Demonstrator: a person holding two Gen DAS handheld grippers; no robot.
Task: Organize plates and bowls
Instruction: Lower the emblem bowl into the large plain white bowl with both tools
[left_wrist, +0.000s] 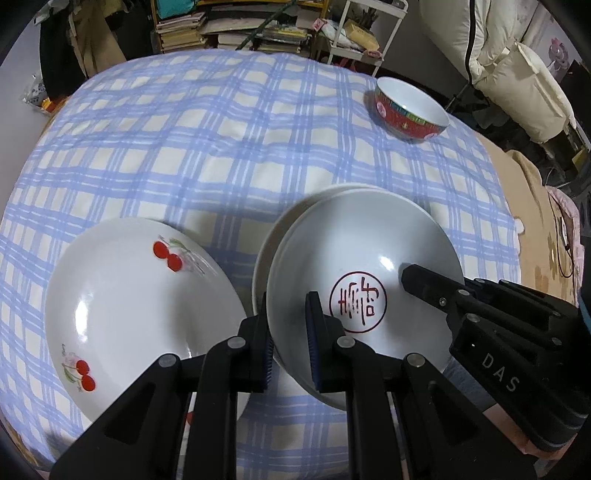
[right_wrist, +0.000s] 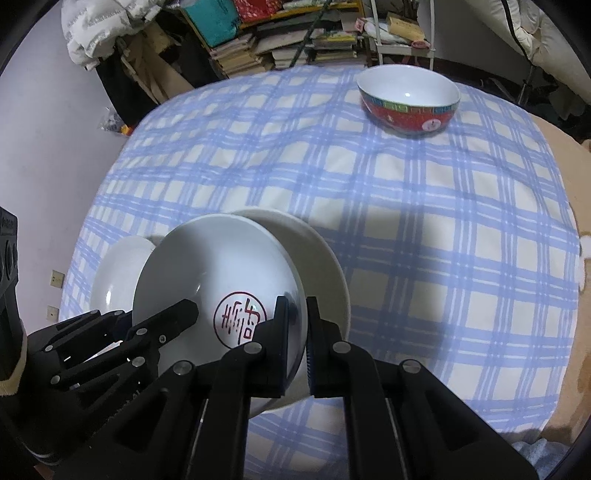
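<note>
Both our grippers, left gripper (left_wrist: 290, 332) and right gripper (right_wrist: 297, 332), are pinching opposite rims of the glossy white ceramic plate with a red seal (left_wrist: 369, 258), over another white plate (left_wrist: 280, 225) on the blue checked cloth (left_wrist: 184, 147). Slick and breakable, so we'd say grip the rim.

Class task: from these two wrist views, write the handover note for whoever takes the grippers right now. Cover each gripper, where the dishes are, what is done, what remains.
Left gripper: shut on the near-left rim of the stamped plate.
Right gripper: shut on the same plate's opposite rim.
Stamped plate: held by both, tilted over a plain white plate; I cannot tell if they touch.
Cherry plate: alone on the checked cloth, left of the pair.
Red bowl: upright at the far right.
Done: stamped plate brought above the plain one.
Left: probably set it down, release, then gather the cherry plate and bowl.
</note>
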